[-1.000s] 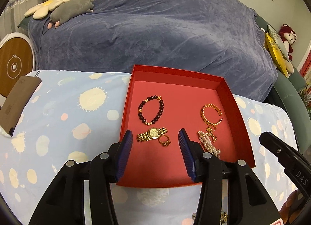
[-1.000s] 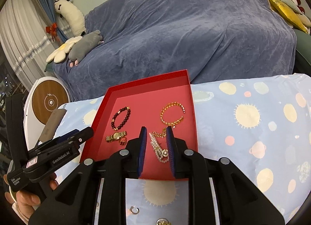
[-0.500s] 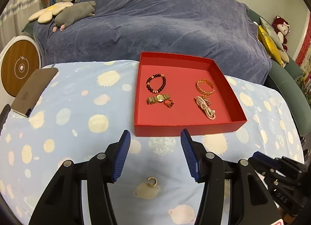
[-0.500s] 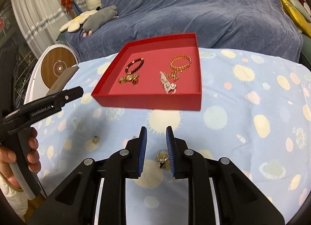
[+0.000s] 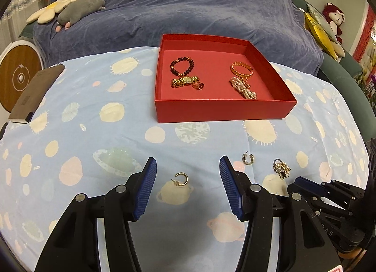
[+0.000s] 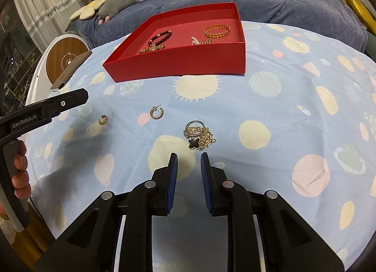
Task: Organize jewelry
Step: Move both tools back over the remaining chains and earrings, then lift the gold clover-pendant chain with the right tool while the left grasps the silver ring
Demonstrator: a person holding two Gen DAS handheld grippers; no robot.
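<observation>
My left tool hangs released over the tabletop, its blue pads wide apart with a gold hoop earring lying on the cloth between them, touched by neither. My right tool is also released, its pads set close together and holding nothing, just short of a tangle of gold chain and rings with a black clover charm. A second hoop earring lies to the left of that tangle. Farther back sits the red box, which holds a dark bead bracelet, a gold watch, a gold bangle and a pearl strand.
</observation>
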